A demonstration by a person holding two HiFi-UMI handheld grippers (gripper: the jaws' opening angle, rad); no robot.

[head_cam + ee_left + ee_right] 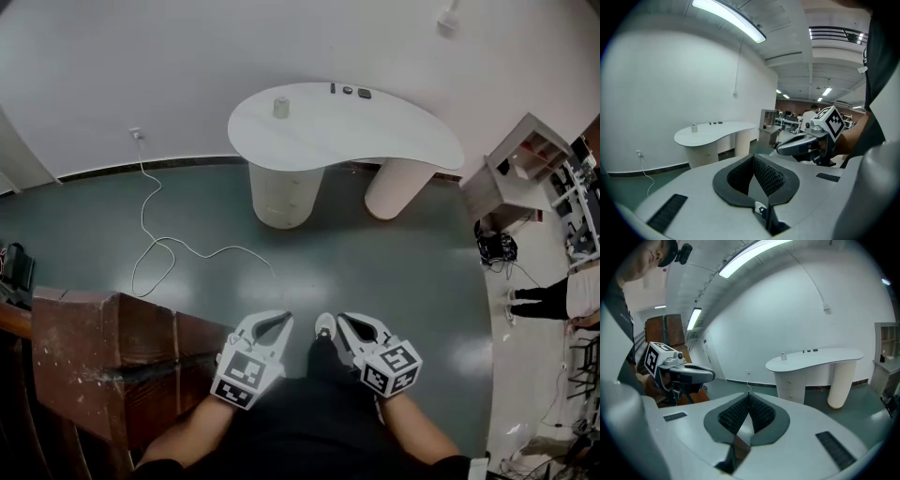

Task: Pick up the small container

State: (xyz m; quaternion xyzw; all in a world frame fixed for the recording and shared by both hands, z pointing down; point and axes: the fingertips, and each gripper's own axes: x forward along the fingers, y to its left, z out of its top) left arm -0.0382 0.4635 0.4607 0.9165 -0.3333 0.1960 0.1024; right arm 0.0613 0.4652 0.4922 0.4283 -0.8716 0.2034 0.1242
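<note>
The small container (280, 107), a pale little cylinder, stands upright near the left end of a white kidney-shaped table (394, 141) far across the floor. It also shows as a small upright shape in the left gripper view (693, 127) and the right gripper view (783, 356). My left gripper (285, 318) and right gripper (341, 320) are held close to my body, side by side, far from the table. Both are shut with nothing between their jaws. The left gripper (753, 157) and right gripper (748, 395) each point toward the table.
Three small dark items (349, 90) lie at the table's far edge. A brown wooden cabinet (103, 347) stands close at my left. A white cable (159, 248) trails over the grey floor from a wall socket (136, 133). A white shelf unit (520, 164) and a person's legs (544, 295) are at the right.
</note>
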